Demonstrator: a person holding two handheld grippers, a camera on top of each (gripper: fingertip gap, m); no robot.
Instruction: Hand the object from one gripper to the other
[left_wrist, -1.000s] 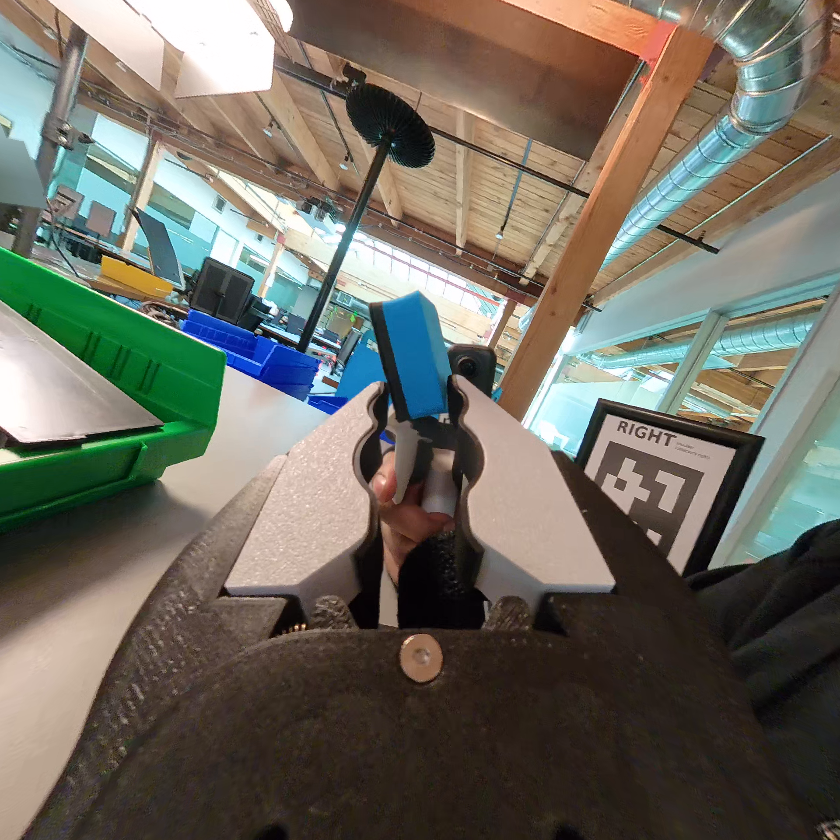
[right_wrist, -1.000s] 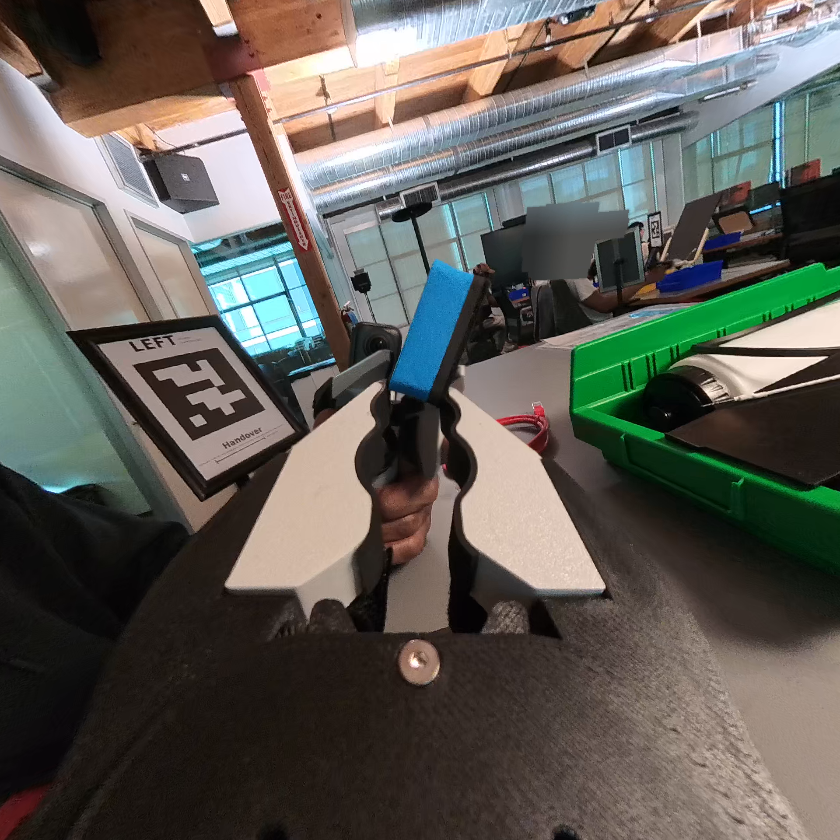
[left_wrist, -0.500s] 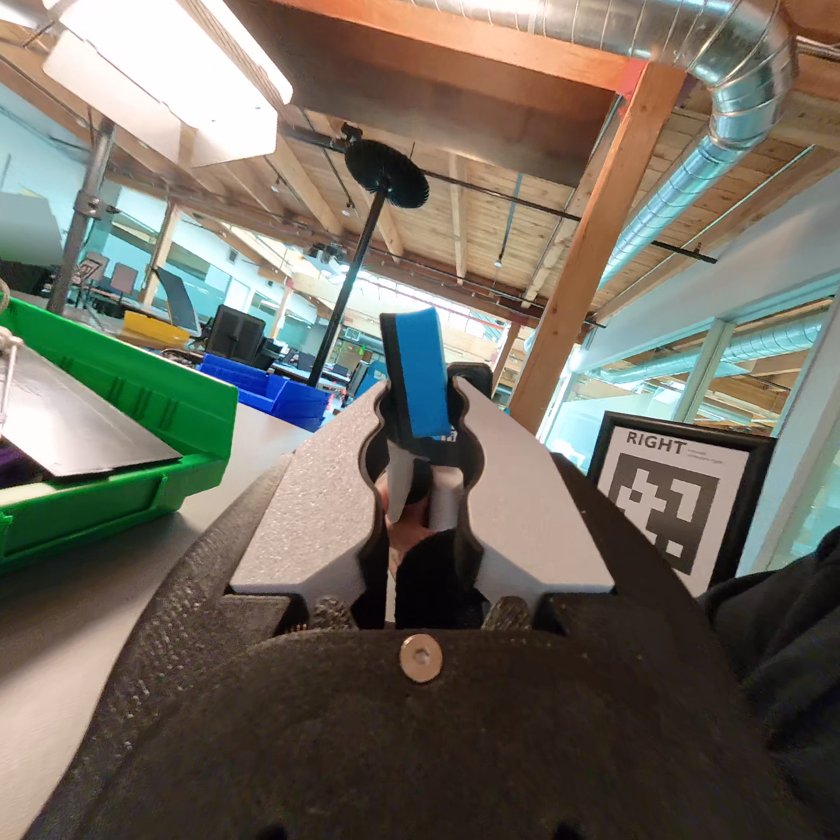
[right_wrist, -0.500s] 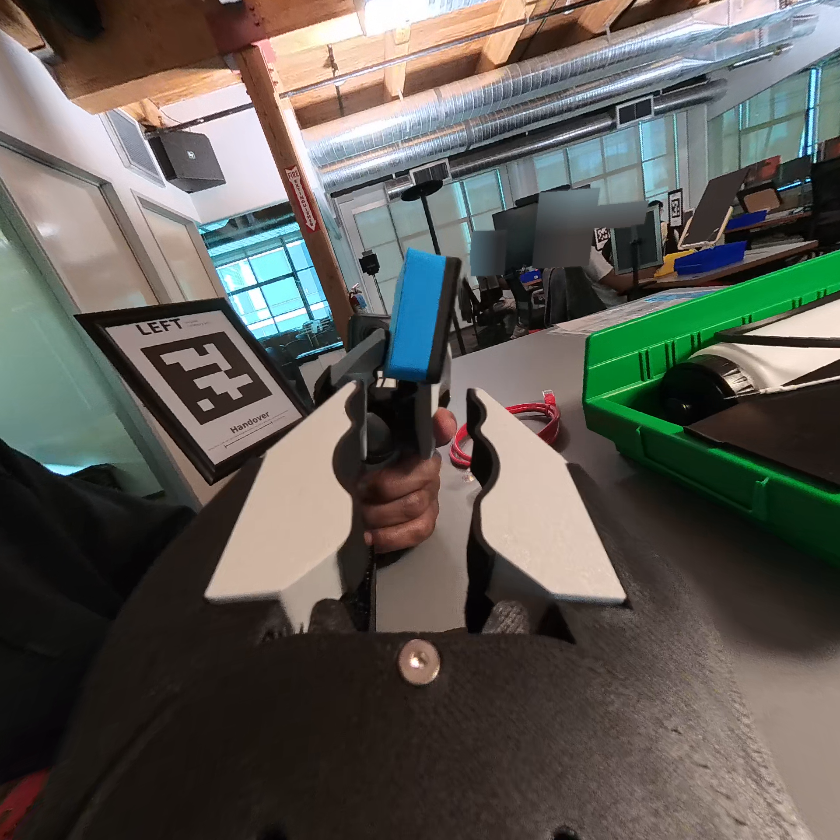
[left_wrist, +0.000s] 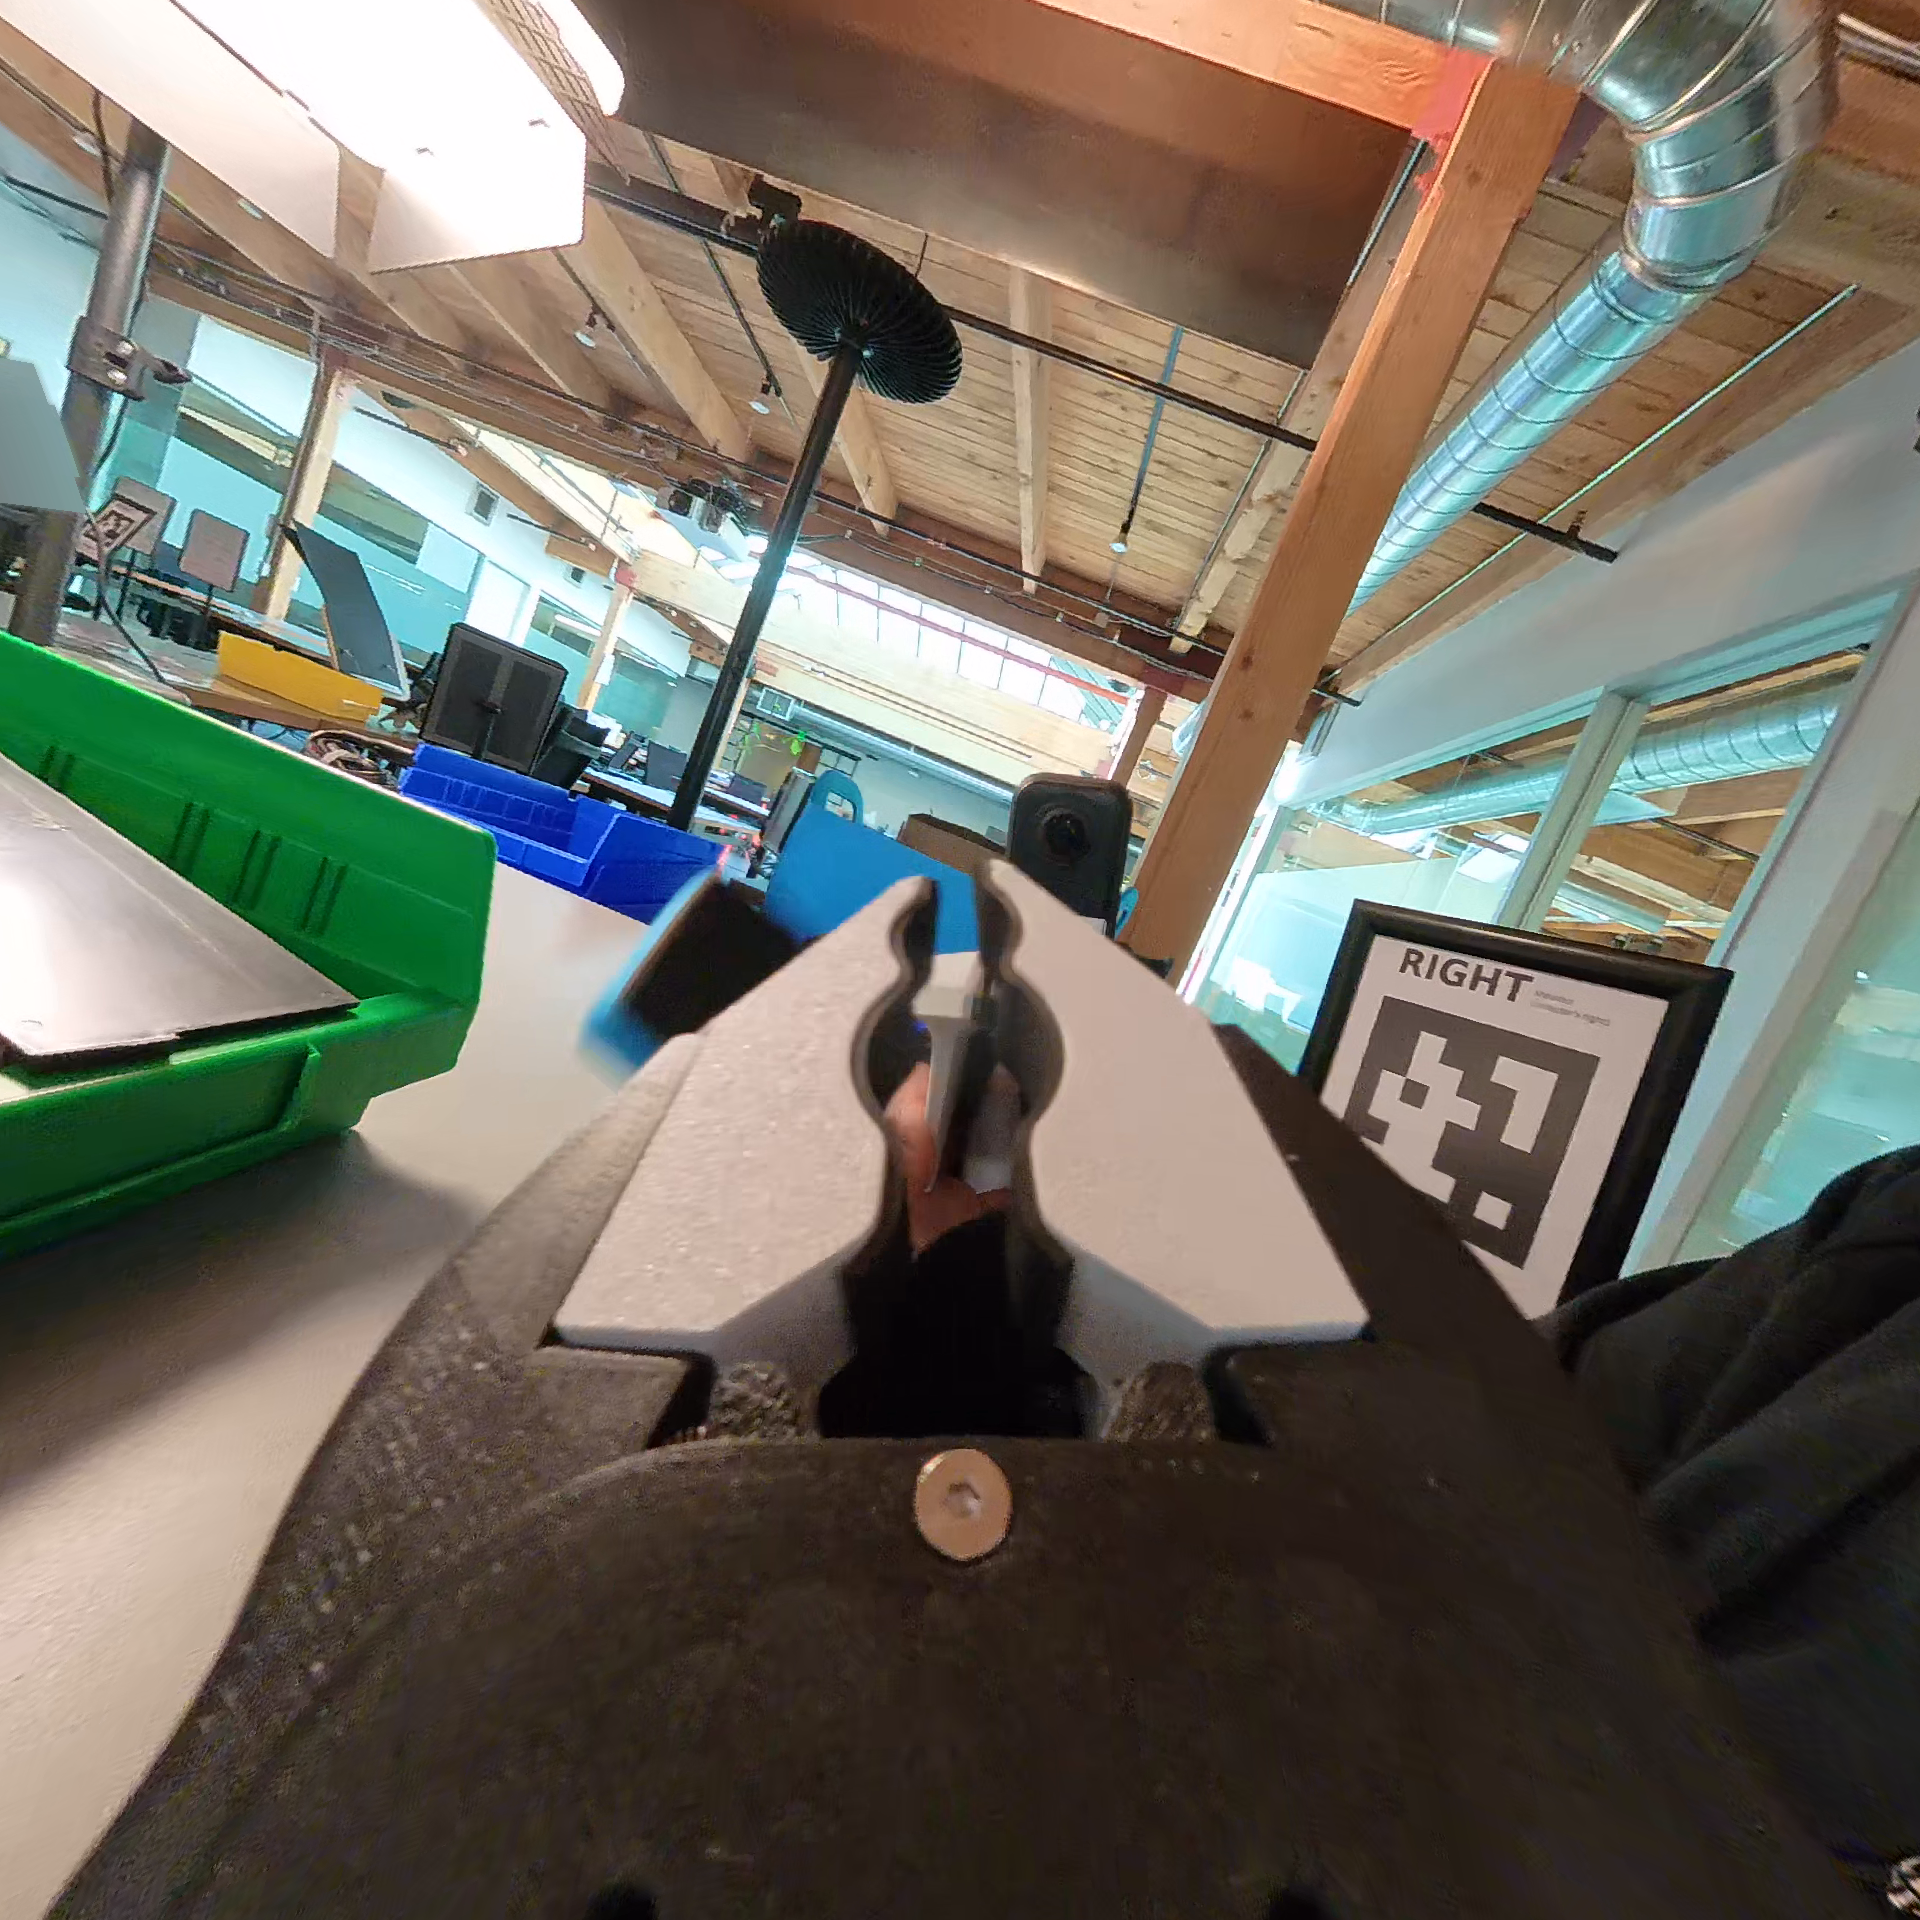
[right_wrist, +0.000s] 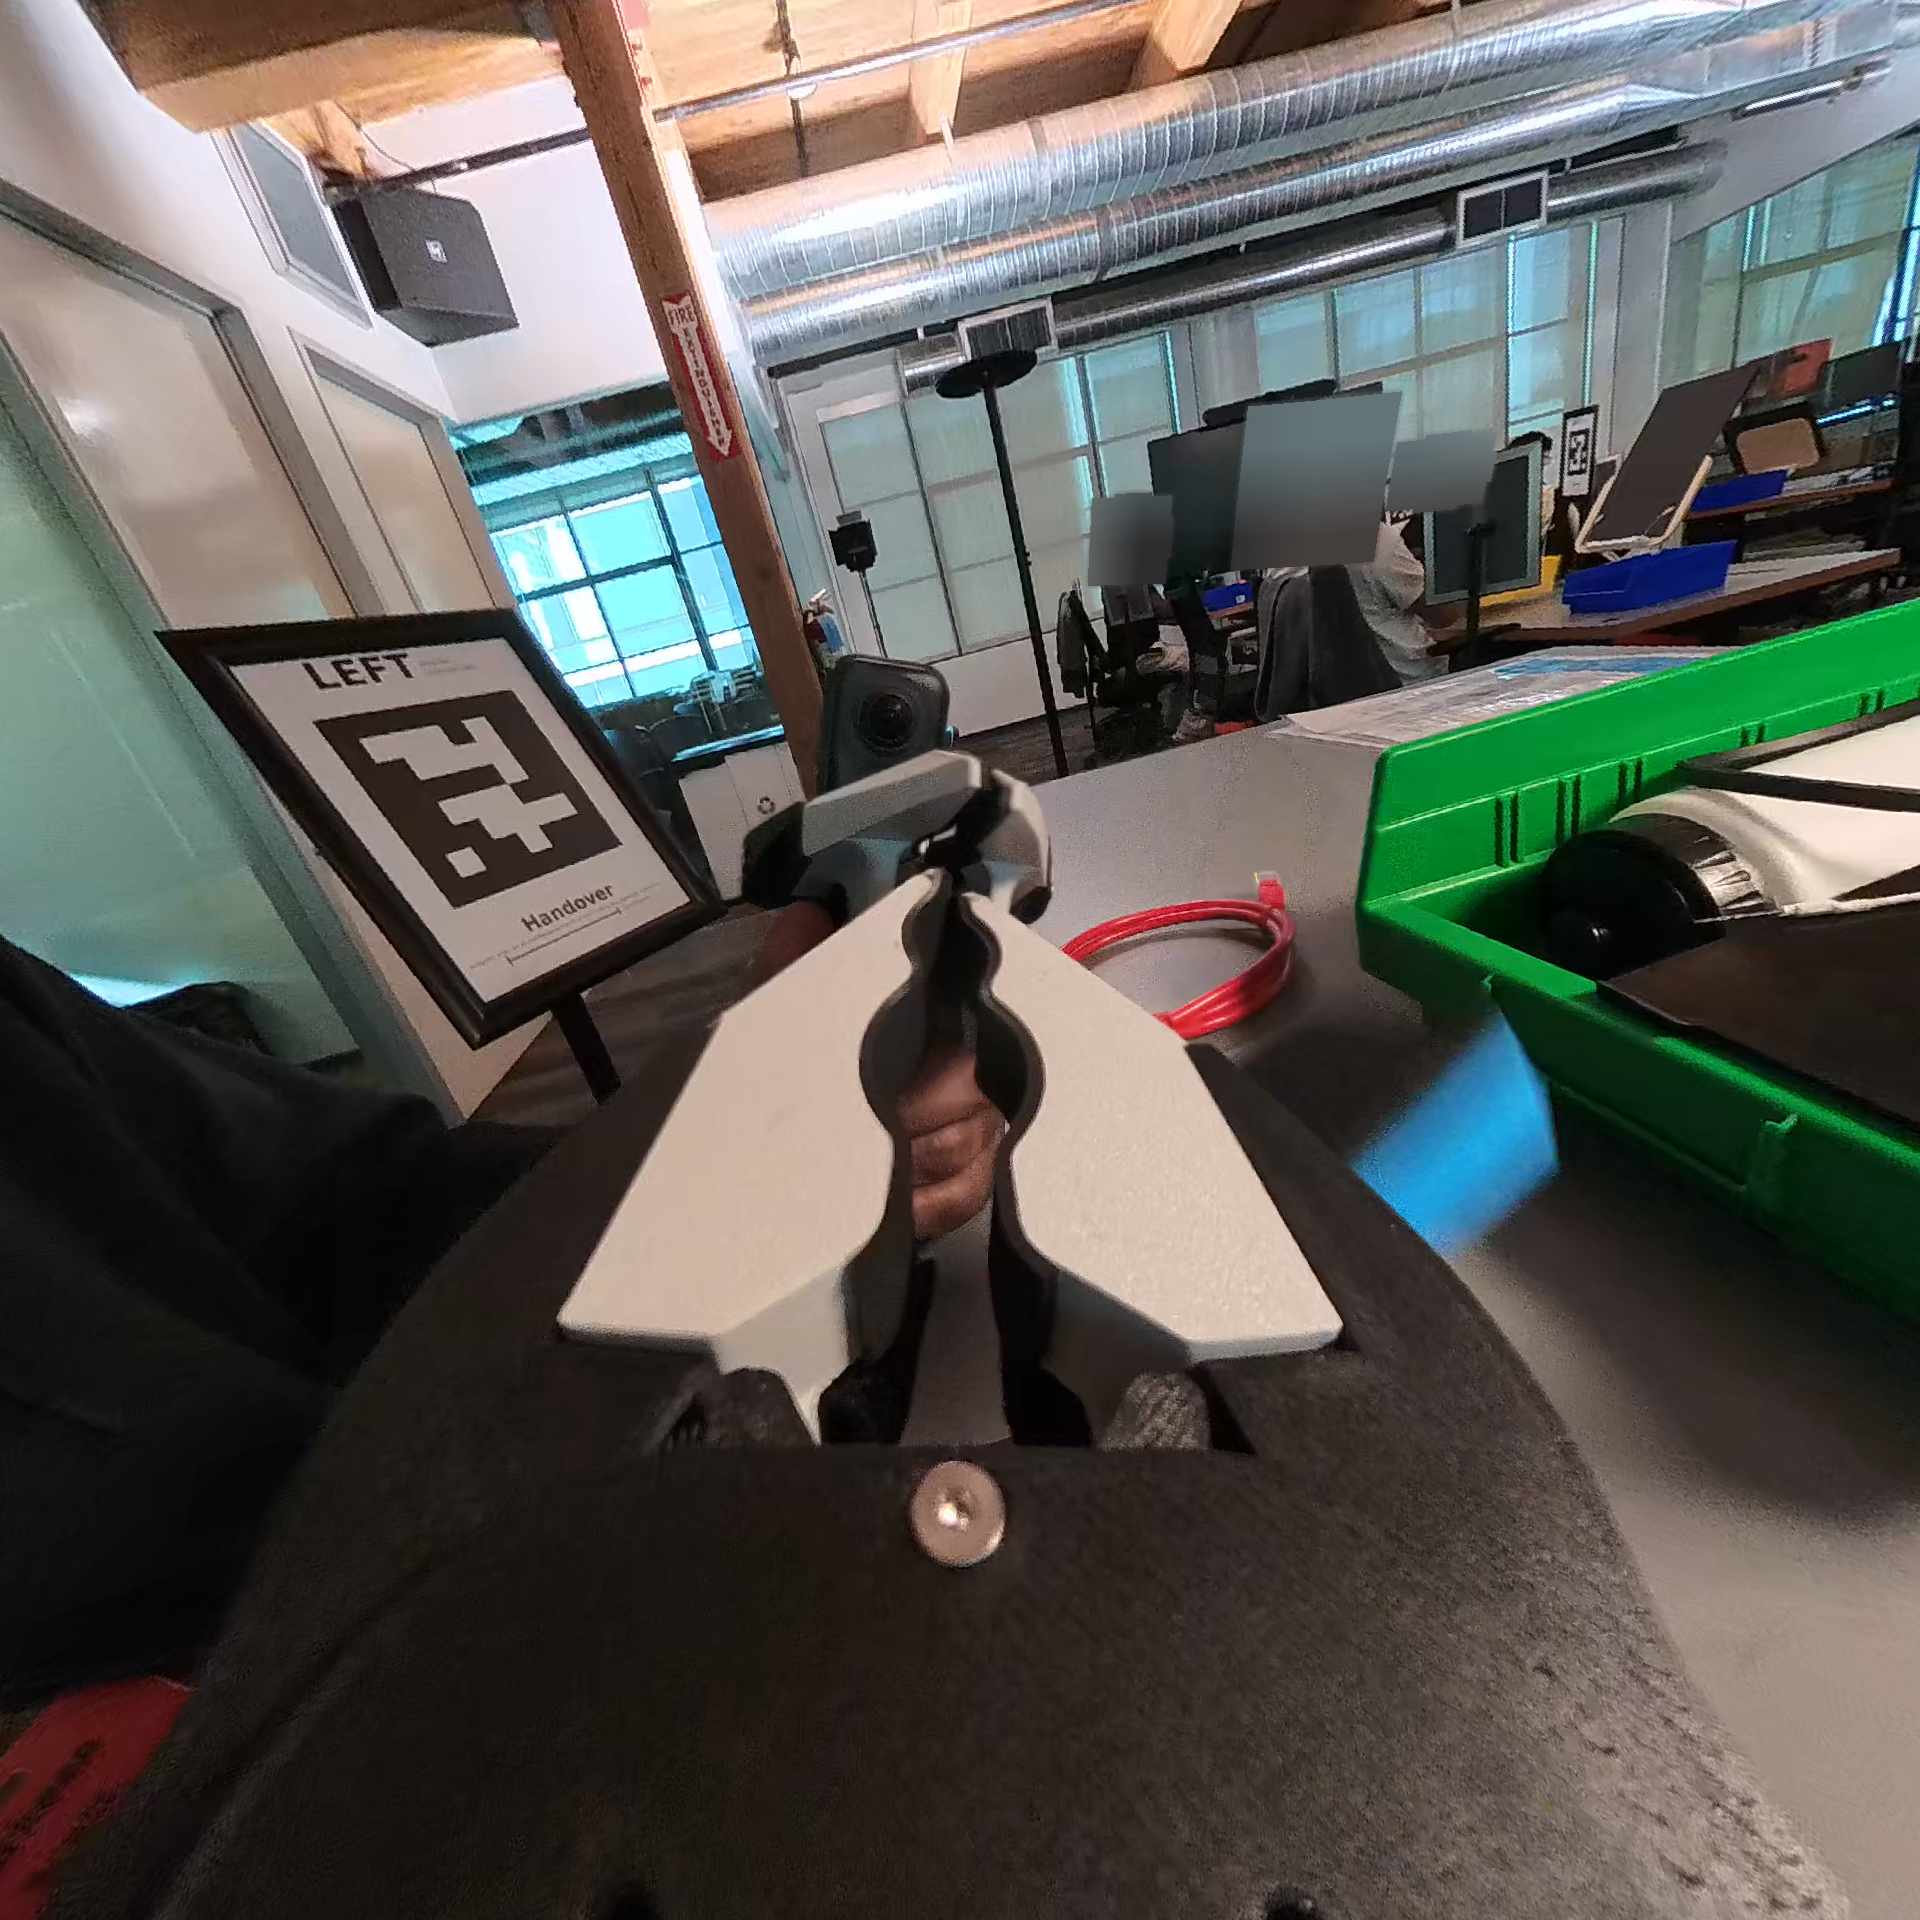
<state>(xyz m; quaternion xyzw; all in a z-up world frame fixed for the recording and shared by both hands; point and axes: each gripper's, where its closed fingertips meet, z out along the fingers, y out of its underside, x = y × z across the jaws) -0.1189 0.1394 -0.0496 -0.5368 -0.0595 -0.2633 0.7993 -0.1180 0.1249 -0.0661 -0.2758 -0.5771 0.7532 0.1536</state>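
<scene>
**Block loose, both tongs closed on nothing**

Blue block (left_wrist: 665, 987) is out of both tongs. In the left wrist view it sits just left of the left tongs (left_wrist: 961, 904), motion-blurred, blue foam-like body with a black face turned to the camera. In the right wrist view it is a blue smear (right_wrist: 1460, 1153) to the right of the right tongs (right_wrist: 951, 883), low, in front of the green bin (right_wrist: 1621, 790). Cannot tell if it is airborne or already touching the grey tabletop (right_wrist: 1714, 1507); my read is that it is falling or tumbling.

Tongs state: left pair narrowed almost to touching, nothing between them. Right pair the same. The two tongs face each other tip to tip, very close.

Key relation: the block lies off the shared axis of the tongs, on the bin side and below the tips. Long axis unreadable through the blur. Neither side looks clearly nearer.

Judgement: handover not completed; needs a re-pick from the tabletop, tongs widened first.

Materials: tong faces are matte grey, wavy-edged inner profile; housings are coarse black. Bin is glossy ribbed plastic. A red cable (right_wrist: 1195, 961) is coiled on the tabletop beyond the tips.
</scene>
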